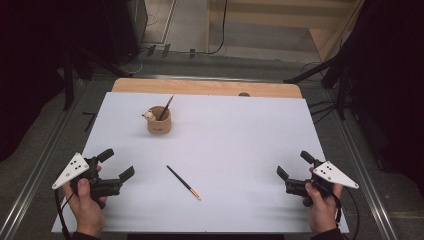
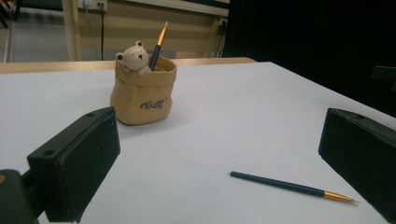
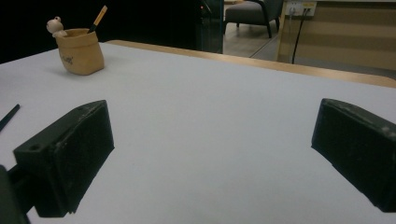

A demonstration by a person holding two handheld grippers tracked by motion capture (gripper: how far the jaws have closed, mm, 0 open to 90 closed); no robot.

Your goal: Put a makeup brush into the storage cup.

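Loose pen (image 1: pixel 183 182) near-side of the bear holder (image 1: pixel 159 120): light, stiff, slippery; pinch mid-barrel; both tongs wide, empty.

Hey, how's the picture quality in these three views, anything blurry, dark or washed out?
High view: the white table is evenly lit with no glare, the surroundings fall dark, and the whole picture is a little soft. Left gripper view: the cup and the loose pen are fairly sharp, the near jaws slightly soft. Right gripper view: the near jaws are blurred, and the background at upper left is black.
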